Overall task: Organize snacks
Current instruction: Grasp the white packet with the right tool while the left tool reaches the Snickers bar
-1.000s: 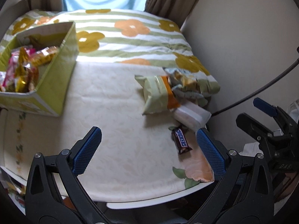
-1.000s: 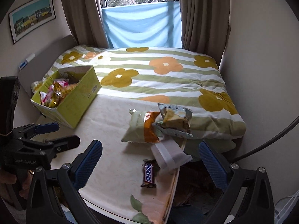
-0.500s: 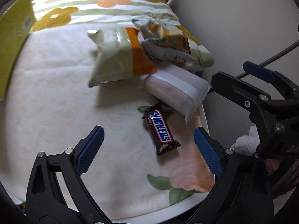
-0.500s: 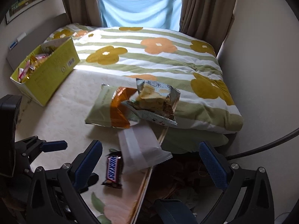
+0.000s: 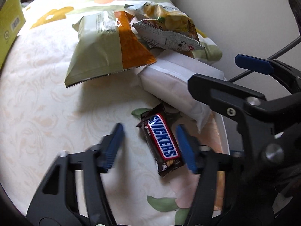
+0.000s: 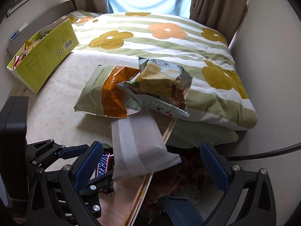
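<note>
A Snickers bar point(image 5: 162, 143) lies on the floral table point(image 5: 47, 103) near its right edge. My left gripper point(image 5: 150, 146) is low around the bar, its blue fingers half closed on either side with a gap left. The bar shows partly in the right wrist view point(image 6: 103, 163). A white packet point(image 6: 138, 146) overhangs the table edge; my right gripper point(image 6: 150, 167) is open around its near end. A green-and-orange bag point(image 5: 107, 47) and a silver chip bag point(image 5: 167, 30) lie behind. A yellow-green box point(image 6: 43, 54) of snacks stands far left.
A flowered blanket point(image 6: 169, 43) lies folded behind the table against the wall. The table's right edge point(image 6: 150, 179) drops to a cluttered gap by the wall. A black cable point(image 6: 263, 154) runs along the right.
My left gripper moved forward and down onto the Snickers bar, and its fingers narrowed around it. My right gripper came closer over the white packet.
</note>
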Motion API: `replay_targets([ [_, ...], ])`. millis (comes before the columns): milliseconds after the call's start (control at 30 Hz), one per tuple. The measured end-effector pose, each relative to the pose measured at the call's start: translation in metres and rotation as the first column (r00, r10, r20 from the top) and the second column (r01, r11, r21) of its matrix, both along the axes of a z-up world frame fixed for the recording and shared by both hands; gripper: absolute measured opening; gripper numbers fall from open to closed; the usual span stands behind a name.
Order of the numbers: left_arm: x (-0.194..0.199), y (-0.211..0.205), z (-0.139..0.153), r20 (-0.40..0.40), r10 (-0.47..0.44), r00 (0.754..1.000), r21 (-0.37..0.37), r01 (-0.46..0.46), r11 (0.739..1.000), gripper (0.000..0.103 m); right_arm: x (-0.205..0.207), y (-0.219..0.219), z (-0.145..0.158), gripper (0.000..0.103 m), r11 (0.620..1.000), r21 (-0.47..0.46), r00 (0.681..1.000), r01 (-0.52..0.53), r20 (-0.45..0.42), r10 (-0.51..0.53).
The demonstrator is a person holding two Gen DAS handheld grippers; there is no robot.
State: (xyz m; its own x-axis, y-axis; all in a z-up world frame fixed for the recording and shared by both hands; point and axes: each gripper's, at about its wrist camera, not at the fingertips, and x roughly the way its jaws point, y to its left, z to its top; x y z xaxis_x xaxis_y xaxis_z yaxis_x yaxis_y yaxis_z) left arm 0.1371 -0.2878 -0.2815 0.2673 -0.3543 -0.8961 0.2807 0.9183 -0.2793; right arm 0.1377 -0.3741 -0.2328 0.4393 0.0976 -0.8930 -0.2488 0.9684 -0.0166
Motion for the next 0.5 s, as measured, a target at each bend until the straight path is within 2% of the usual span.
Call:
replay_targets([
  [100, 0.002, 0.001, 0.001, -0.013, -0.014, 1.0, -0.026, 0.013, 1.0, 0.034, 0.006, 0.003, -0.005, 0.102, 1.0, 0.003, 1.0, -0.017, -0.009, 0.017],
  [267, 0.007, 0.008, 0.005, -0.021, -0.023, 1.0, -0.02, 0.023, 1.0, 0.032, 0.011, 0.007, -0.008, 0.101, 0.999, 0.006, 0.999, -0.033, -0.016, 0.033],
  [300, 0.008, 0.007, 0.005, -0.017, -0.019, 1.0, -0.012, 0.019, 1.0, 0.032, 0.012, 0.009, -0.009, 0.1, 0.999, 0.007, 0.999, -0.036, -0.017, 0.036],
  [400, 0.008, 0.024, 0.007, -0.013, 0.011, 1.0, -0.015, -0.011, 1.0, 0.031, 0.015, 0.012, -0.012, 0.088, 0.999, 0.028, 0.999, -0.044, -0.031, 0.045],
  [500, 0.011, 0.037, 0.007, -0.016, 0.042, 0.999, -0.01, -0.042, 0.999, 0.03, 0.017, 0.018, -0.018, 0.084, 0.998, 0.018, 0.997, -0.066, -0.048, 0.067],
])
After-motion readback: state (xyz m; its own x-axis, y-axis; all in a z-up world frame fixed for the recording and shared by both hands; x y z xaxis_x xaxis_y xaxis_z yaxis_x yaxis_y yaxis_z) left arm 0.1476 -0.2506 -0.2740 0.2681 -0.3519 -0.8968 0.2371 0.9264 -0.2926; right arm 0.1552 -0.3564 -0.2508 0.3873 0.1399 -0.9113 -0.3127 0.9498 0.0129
